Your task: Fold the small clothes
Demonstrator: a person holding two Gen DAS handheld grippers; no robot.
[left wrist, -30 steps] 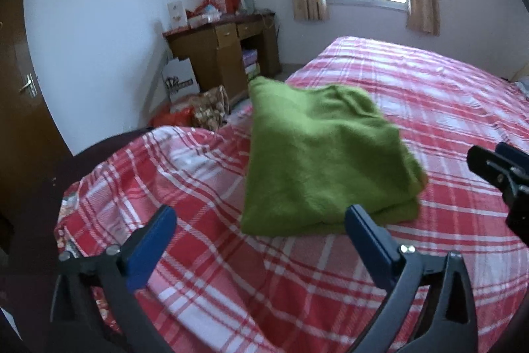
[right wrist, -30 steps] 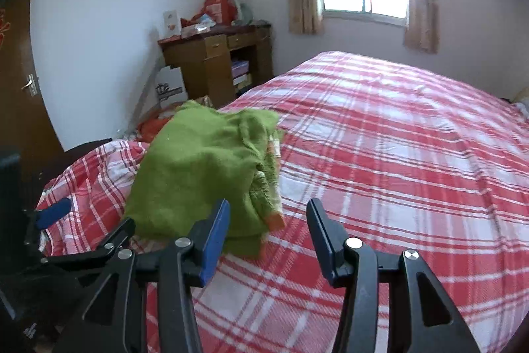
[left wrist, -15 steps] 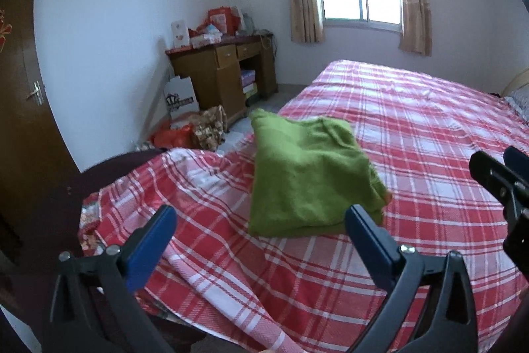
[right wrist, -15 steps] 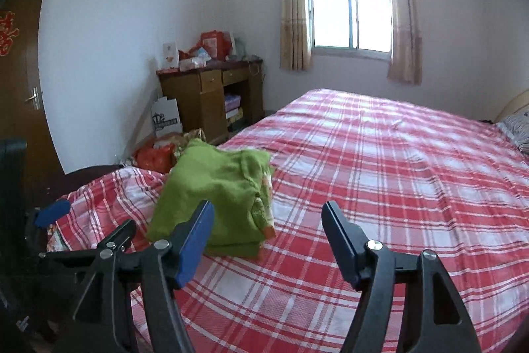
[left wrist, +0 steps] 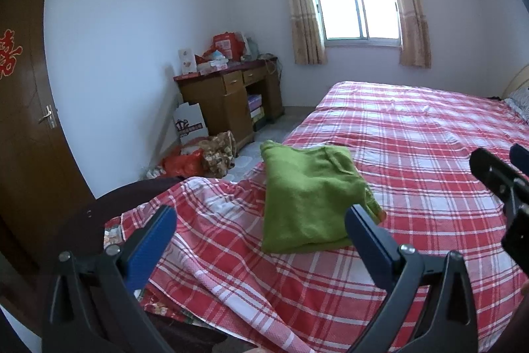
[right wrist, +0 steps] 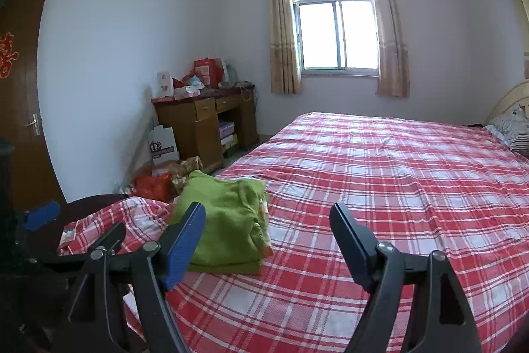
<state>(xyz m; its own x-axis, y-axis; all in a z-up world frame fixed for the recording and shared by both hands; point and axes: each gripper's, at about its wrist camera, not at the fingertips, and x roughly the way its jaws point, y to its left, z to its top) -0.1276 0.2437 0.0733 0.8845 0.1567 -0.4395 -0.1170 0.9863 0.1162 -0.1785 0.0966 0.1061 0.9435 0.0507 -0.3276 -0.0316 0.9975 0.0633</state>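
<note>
Bedroom with white walls, a curtained window (right wrist: 337, 35) and a bed (right wrist: 396, 174) under a red-and-white plaid cover. The left tongs (left wrist: 261, 237) stand wide open with nothing between the blue pads. The right tongs (right wrist: 267, 237) are likewise open and empty, their jaws having just been widening; in the left wrist view only their tip shows, cut off at the right edge. The folded green garment (left wrist: 310, 197) lies on the bed near its foot-end corner, beyond both tongs and apart from them. An orange trim shows at its folded edge; what kind of garment it is cannot be told. On the brown door (left wrist: 23, 128) a red paper character is partly cut off. A white box (right wrist: 162, 144) beside the wooden worktop (right wrist: 205, 121) bears a crown emblem; its lettering is illegible. Items on the worktop are too small to identify.
</note>
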